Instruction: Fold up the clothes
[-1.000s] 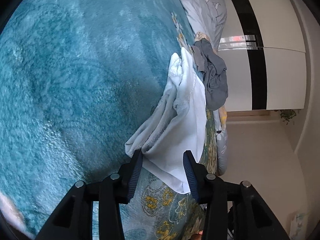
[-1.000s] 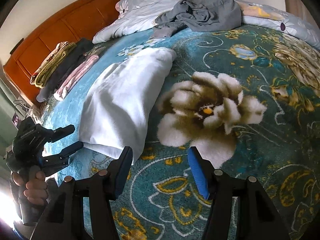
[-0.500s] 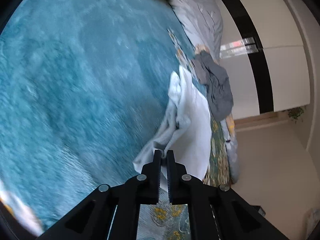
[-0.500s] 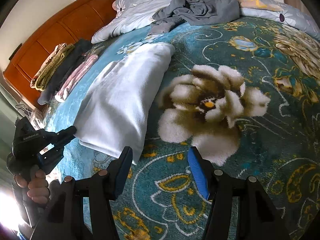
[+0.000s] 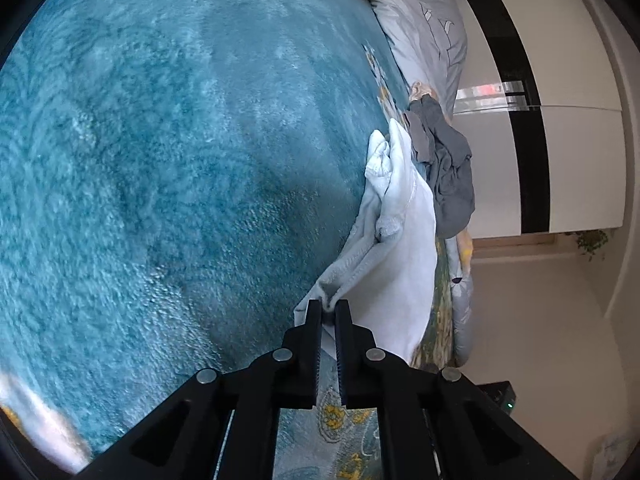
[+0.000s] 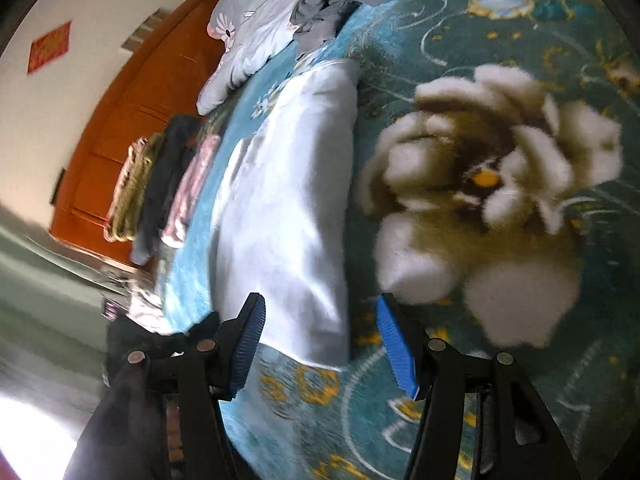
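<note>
A pale white-blue garment [image 5: 404, 248] lies folded lengthwise on the teal floral blanket [image 5: 180, 160]. My left gripper [image 5: 328, 308] is shut on the garment's near corner, with cloth pinched between the jaws. In the right wrist view the same garment [image 6: 288, 208] runs away from me. My right gripper [image 6: 318, 312] is open, its blue-padded jaws on either side of the garment's near end, just above it. The view is motion-blurred.
A crumpled grey garment [image 5: 448, 176] lies past the white one, by the grey flowered pillows [image 6: 256, 28]. A stack of folded clothes [image 6: 160, 188] sits by the orange headboard [image 6: 132, 104]. A wardrobe [image 5: 552, 120] stands beyond the bed edge.
My left gripper closed on the garment's corner. My right gripper moved left and forward over the garment's near end, staying open.
</note>
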`<state>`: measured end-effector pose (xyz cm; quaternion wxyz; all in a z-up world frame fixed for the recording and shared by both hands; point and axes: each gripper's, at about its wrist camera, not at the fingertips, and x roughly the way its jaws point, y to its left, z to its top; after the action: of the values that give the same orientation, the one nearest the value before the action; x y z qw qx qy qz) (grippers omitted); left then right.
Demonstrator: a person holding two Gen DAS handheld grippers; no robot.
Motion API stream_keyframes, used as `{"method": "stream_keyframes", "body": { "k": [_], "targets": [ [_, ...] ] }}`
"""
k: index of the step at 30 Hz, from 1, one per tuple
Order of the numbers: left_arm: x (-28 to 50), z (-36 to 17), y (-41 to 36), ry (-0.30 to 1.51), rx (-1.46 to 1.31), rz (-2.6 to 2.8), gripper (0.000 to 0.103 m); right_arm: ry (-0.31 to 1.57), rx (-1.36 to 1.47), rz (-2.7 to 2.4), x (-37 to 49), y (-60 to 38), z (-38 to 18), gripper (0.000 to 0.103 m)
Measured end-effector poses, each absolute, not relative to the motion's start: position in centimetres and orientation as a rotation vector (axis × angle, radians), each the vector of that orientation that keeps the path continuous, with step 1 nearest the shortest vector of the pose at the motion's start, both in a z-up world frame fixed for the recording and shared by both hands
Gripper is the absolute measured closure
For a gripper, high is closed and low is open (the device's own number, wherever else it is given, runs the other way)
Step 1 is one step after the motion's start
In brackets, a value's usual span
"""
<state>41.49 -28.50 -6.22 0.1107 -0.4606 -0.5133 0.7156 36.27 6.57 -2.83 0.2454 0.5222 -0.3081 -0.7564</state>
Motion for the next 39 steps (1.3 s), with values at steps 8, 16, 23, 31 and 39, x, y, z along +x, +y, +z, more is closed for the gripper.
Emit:
{"method": "stream_keyframes", "body": {
  "k": [8,16,23,31,39],
  "targets": [
    [41.5,-5.6,-29.5,-1.511,-1.341,2.140,0.053,-1.060,1.472,-1.910,35.6,7.5,-5.5,0.091],
    [39.7,-5.9,-28.0,-1.442,-1.375,2.092,0.048,-1.053,1.465,-1.896,35.6,7.6,-5.3,0.091],
    [39.9,-7.2,-28.2,-1.499,-1.382,2.003,0.089,-1.050,1.447,-1.895,35.9,7.8,-5.3,0.088],
    [41.2,-5.7,-27.5,-1.556,-1.336,1.990,0.093,-1.066,1.466,-1.900,37.0,9.6,-5.2,0.082],
    [40.1,-1.5,-26.1,-1.616,-1.256,1.942,0.093,-1.178,1.416,-1.765,39.6,9.4,-5.2,0.050]
  ]
}}
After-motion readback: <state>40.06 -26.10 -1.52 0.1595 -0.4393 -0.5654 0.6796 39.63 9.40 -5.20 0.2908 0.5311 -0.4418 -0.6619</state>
